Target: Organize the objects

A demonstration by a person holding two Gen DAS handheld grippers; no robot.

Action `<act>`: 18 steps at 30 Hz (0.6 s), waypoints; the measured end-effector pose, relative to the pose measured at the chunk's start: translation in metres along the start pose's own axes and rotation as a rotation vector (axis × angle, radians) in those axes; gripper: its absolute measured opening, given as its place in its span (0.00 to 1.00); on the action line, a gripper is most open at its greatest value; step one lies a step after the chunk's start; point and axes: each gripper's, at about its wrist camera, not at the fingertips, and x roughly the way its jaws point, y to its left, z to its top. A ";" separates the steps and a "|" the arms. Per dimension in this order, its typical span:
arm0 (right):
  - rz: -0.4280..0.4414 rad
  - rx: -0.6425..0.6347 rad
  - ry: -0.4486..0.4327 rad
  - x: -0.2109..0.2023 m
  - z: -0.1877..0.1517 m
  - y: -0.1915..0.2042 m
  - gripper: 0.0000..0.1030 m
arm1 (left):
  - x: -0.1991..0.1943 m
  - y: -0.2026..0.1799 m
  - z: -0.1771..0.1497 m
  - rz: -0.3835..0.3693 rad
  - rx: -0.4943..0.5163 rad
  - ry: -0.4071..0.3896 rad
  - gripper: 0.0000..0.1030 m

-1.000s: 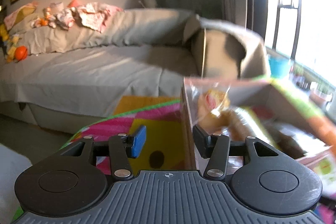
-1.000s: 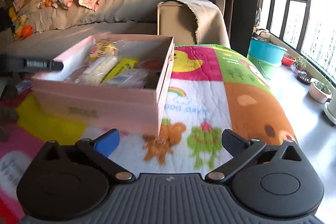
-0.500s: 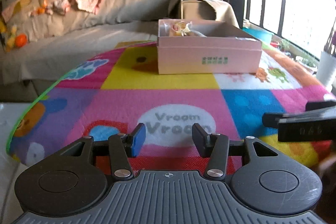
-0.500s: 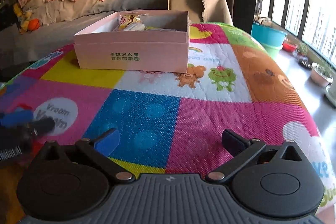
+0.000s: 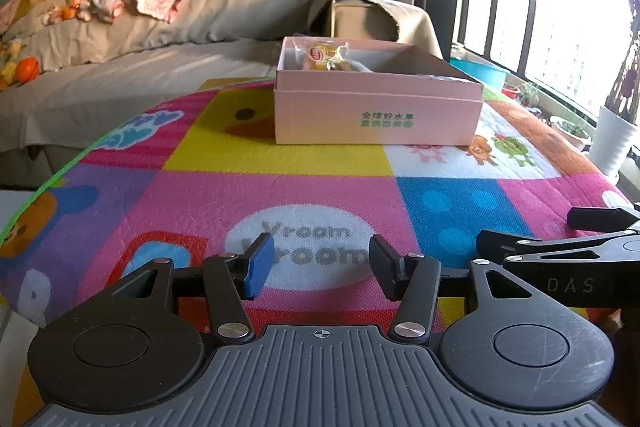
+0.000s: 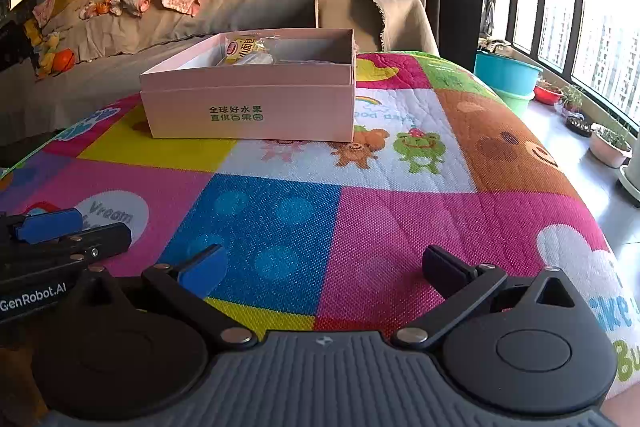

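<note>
A pink cardboard box (image 5: pixel 376 107) (image 6: pixel 248 107) stands open-topped at the far end of the colourful play mat (image 5: pixel 280 183) (image 6: pixel 400 219). Wrapped snack packets (image 5: pixel 325 54) (image 6: pixel 244 50) lie inside it, mostly hidden by its walls. My left gripper (image 5: pixel 320 261) hovers low over the near part of the mat, well short of the box. Its jaws are opening and nothing is between them. My right gripper (image 6: pixel 324 263) stands wide open and empty beside it, over the blue and pink squares. The left gripper's fingers (image 6: pixel 52 225) show at the right wrist view's left edge.
A grey sofa (image 5: pixel 132 67) with clothes and toys runs behind the mat. A cloth-draped box (image 6: pixel 360 11) stands behind the pink box. Teal basins (image 6: pixel 506 71) and plant pots (image 6: pixel 610 143) line the floor below the window on the right.
Both grippers have drawn back from the pink box to the near end of the mat, then held still. The left jaws stand a little wider.
</note>
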 end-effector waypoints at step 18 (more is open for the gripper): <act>-0.003 -0.005 0.000 0.001 0.000 0.000 1.00 | -0.001 0.006 0.000 -0.011 -0.025 -0.001 0.55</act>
